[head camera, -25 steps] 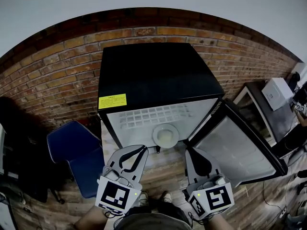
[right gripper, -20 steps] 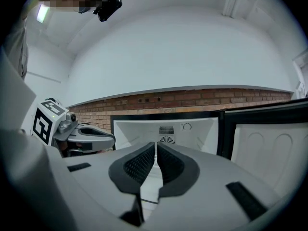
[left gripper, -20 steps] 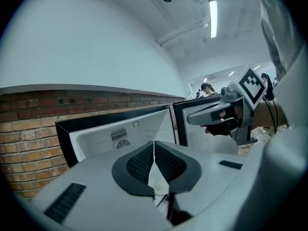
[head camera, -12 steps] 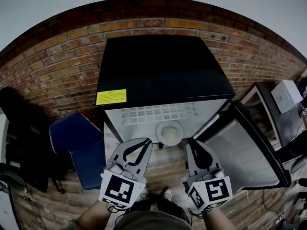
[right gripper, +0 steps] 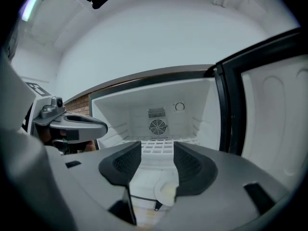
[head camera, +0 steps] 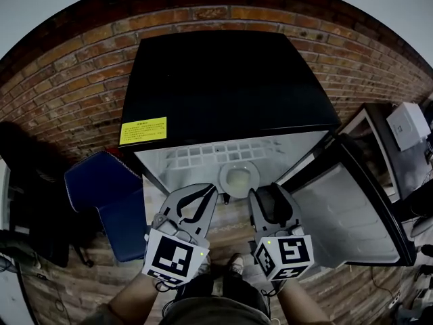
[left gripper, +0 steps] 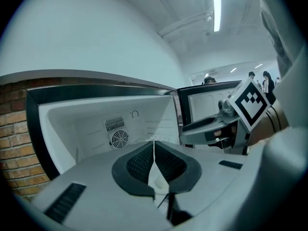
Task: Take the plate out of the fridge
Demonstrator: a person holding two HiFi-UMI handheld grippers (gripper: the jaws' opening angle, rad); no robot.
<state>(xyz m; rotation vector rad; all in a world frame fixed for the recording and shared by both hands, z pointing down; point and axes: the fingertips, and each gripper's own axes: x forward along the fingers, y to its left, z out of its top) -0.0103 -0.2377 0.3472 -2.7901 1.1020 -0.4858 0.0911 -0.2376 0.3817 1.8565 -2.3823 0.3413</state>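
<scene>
Your left claw (head camera: 208, 192) is clenched, its two jaws pressed tip to tip with nothing between them, and it is aimed at the open front of the black fridge (head camera: 223, 87). Your right claw (head camera: 269, 192) is released: its jaws have just been opening and now stand well apart. Nothing is held between the pads, and in the right gripper view the plate (head camera: 239, 179) shows through the gap, farther ahead and lower. The plate is a small, round, pale dish inside the fridge, sitting on the white floor at the very front, below and in front of the white grid shelf (head camera: 210, 156). In the head view it lies just beyond the tips of both claws, between the lines they point along, and neither claw touches it. The fridge door (head camera: 345, 212) is swung wide open to your right, its white inner lining facing up. A round fan grille (right gripper: 157, 127) sits on the back wall of the cabinet. A yellow label (head camera: 143, 131) is stuck near the front left corner of the fridge top. A blue chair (head camera: 101, 202) stands to the left of the fridge, against the brick wall (head camera: 67, 93).
</scene>
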